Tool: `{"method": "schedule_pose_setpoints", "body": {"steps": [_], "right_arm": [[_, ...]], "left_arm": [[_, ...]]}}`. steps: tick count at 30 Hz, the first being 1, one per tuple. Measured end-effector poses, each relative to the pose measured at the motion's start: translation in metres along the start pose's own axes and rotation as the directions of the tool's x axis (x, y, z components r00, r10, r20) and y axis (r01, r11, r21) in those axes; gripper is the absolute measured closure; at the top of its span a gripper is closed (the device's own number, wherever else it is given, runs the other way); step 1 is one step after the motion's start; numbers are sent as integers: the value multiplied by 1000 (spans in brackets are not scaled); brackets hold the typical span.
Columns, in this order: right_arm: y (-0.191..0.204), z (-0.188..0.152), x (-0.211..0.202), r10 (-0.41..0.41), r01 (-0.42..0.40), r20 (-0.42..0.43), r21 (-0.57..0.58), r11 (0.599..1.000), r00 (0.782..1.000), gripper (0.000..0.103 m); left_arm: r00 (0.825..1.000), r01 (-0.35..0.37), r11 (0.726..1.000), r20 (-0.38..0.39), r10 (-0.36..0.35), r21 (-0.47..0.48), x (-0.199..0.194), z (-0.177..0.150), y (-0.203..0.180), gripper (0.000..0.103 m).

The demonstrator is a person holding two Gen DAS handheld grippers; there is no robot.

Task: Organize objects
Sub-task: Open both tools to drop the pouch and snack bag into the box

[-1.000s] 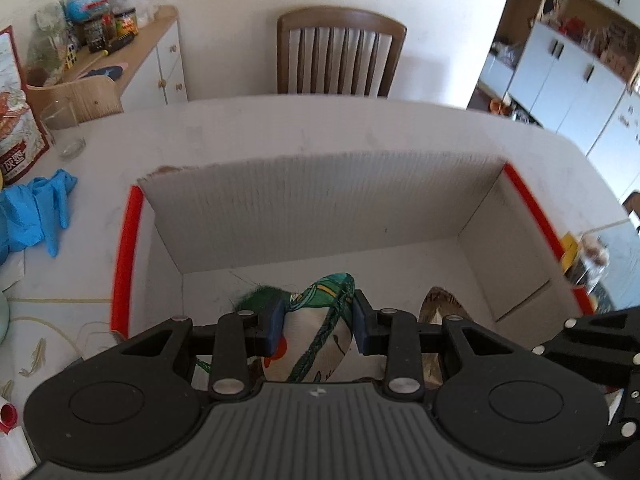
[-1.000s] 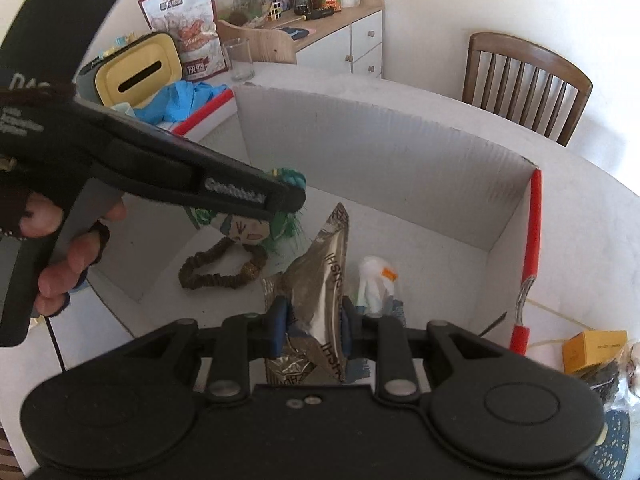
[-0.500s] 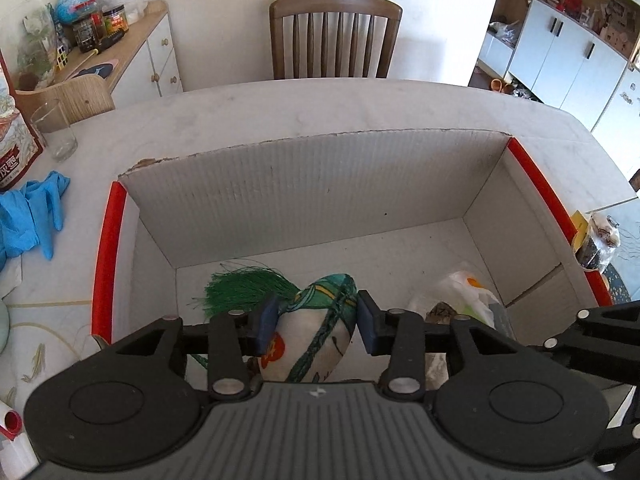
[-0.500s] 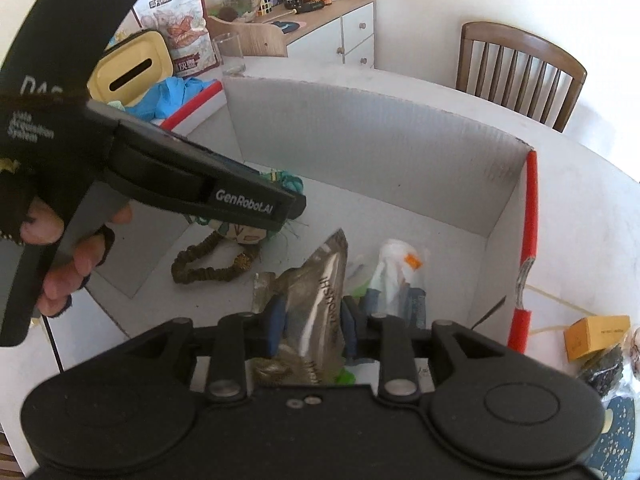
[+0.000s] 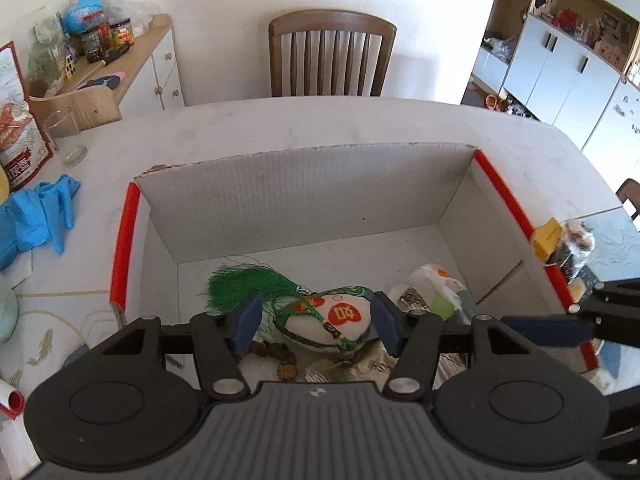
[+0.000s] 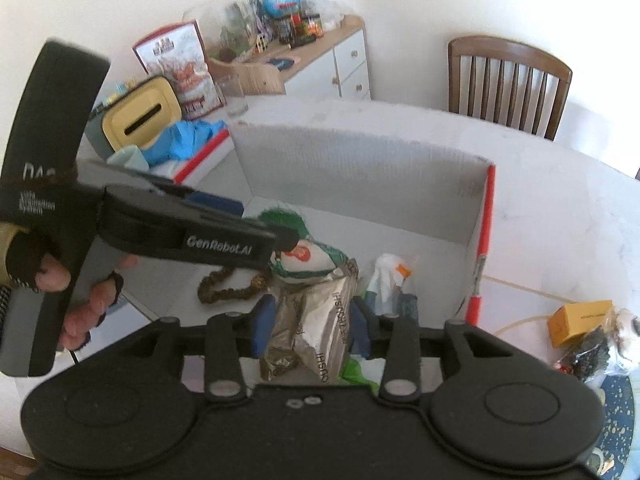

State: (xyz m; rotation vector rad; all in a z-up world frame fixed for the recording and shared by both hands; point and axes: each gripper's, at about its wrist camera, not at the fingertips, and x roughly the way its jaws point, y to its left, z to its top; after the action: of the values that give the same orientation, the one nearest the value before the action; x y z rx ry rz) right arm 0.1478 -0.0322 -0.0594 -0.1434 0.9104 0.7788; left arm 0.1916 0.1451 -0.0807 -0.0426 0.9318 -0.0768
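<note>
A white cardboard box (image 5: 300,200) with red-taped edges stands on the table. In it lies a white embroidered sachet (image 5: 332,316) with a green tassel (image 5: 248,284). My left gripper (image 5: 316,326) hangs just above it with its jaws opening, and the pads stand clear of the sachet on both sides. In the right wrist view a silver foil packet (image 6: 316,320) lies in the box (image 6: 360,172) between the pads of my right gripper (image 6: 312,326). Its jaws are opening too, and the pads no longer pinch it. The left gripper (image 6: 256,220) shows there from the side, over the sachet (image 6: 304,264).
A crumpled plastic bag (image 6: 390,276) and a brown fabric band (image 6: 224,290) also lie in the box. Blue gloves (image 5: 36,216), a glass (image 5: 70,144) and a snack bag (image 6: 180,68) sit left of it. A small yellow carton (image 5: 546,236) is on the right, and a chair (image 5: 332,56) stands behind.
Both grippers widened their jaws and drew up and back. The sachet slipped out of the left pads and the foil packet out of the right pads; both now rest in the box.
</note>
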Motion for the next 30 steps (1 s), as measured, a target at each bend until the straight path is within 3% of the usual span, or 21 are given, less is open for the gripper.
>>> {"method": "schedule_pose_setpoints", "body": {"steps": [7,12,22,30], "right_arm": [[-7,1,-32,30,-31,54,19,999,998,56],[-13,-4,-55,32,-34,83,23,999,996,54],[-48,-22,-103,25,-34,157,59,998,987,29],[-83,-45,-140,-6,-12,200,87,996,980,16]], "left_arm": [[999,-8,1000,45,9,-14,-31,-3,-12,44],[998,0,1000,69,1,-20,-53,-6,-25,38],[992,13,1000,128,-10,-20,-86,-14,-67,20],[988,37,998,151,-29,-48,-97,-22,-101,18]]}}
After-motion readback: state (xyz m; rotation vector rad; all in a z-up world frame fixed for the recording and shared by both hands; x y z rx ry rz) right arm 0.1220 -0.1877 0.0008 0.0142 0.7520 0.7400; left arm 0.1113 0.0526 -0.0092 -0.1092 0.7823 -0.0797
